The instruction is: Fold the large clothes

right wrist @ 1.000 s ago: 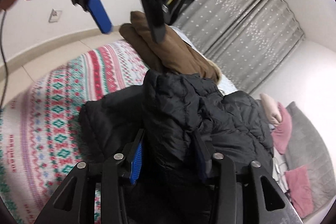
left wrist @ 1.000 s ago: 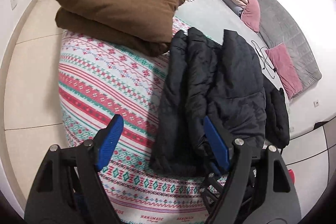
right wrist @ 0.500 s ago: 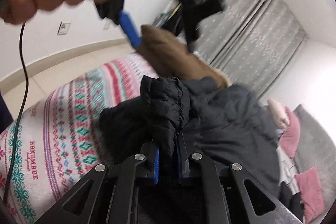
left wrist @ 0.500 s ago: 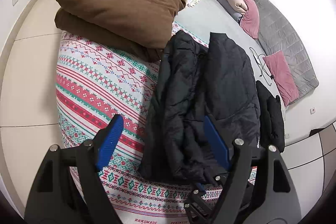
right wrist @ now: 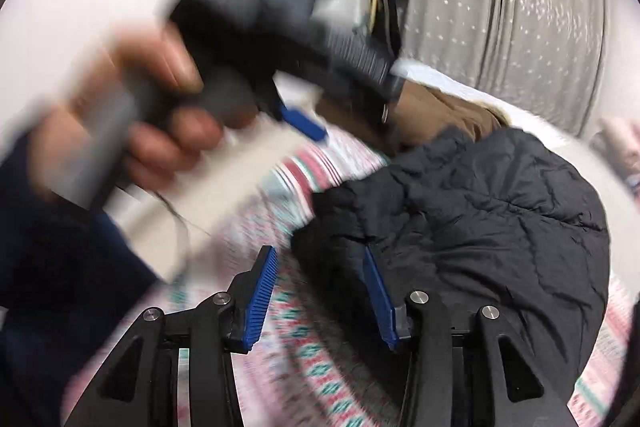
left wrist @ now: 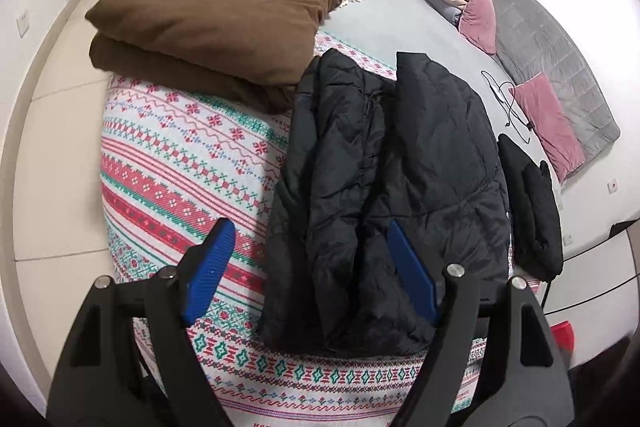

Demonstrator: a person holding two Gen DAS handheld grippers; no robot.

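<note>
Your right gripper (right wrist: 318,301) has just been opening, nothing between its jaws; your left gripper (left wrist: 310,277) hangs open, empty. The black jacket (left wrist: 384,195) lies half-folded on the bed (left wrist: 168,163), brown coat (left wrist: 212,23) at its ten o'clock. Next, fold its hem upward.

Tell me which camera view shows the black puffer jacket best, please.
The left wrist view shows it best: the whole black puffer jacket lies sharp and unobstructed on the patterned blanket, beside the folded brown coat. The right wrist view shows only one bulging part of the jacket, close up and partly blurred.
</note>
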